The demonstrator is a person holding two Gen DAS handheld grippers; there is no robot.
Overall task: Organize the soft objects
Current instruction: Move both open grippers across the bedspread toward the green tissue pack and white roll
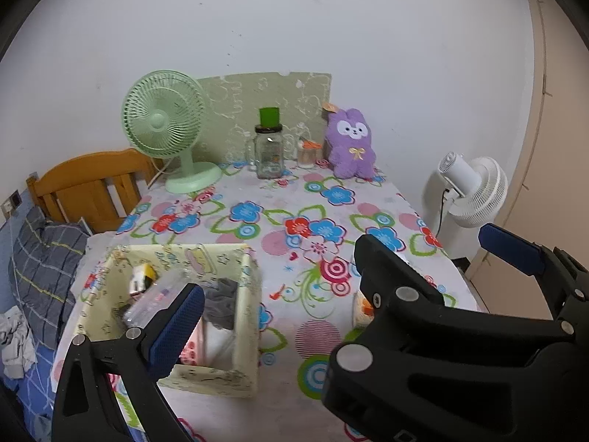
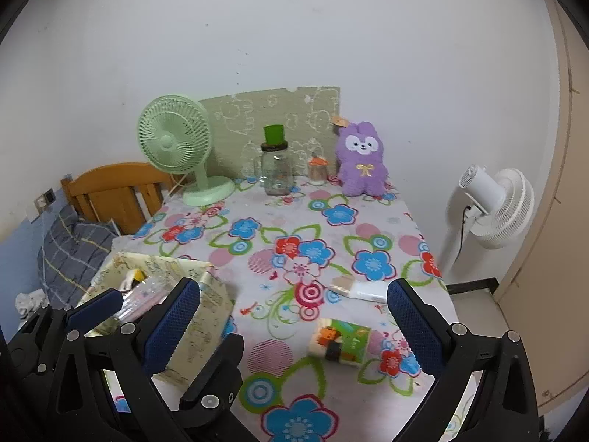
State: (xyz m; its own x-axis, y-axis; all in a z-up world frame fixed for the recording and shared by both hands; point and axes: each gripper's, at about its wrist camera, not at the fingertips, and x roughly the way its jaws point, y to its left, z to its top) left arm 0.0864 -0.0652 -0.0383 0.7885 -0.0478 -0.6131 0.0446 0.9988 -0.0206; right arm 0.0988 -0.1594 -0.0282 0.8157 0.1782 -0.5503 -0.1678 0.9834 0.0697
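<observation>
A cream fabric box [image 1: 246, 294] [image 2: 206, 328] stands at the near left of the flowered table [image 2: 294, 221]. It holds a clear pack [image 1: 154, 302], a grey cloth [image 1: 221, 302] and a yellow-white item [image 1: 141, 276]. My left gripper [image 1: 291, 287] is open beside the box, its left pad [image 1: 176, 328] over the opening. My right gripper [image 2: 292, 294] is open and empty above the near table, crossing the left one. A green-printed tissue pack [image 2: 340, 342] lies low between its fingers. A white pack [image 2: 359, 289] lies just beyond. A purple plush bunny [image 1: 351, 143] [image 2: 362, 162] sits against the back board.
At the back stand a green desk fan [image 2: 176, 147], a glass jar with a green lid [image 2: 276, 169] and a small orange-lidded jar [image 2: 317, 171]. A white floor fan [image 2: 497, 206] stands past the table's right edge. A wooden headboard [image 1: 92, 184] and a checked pillow [image 1: 48, 269] lie left.
</observation>
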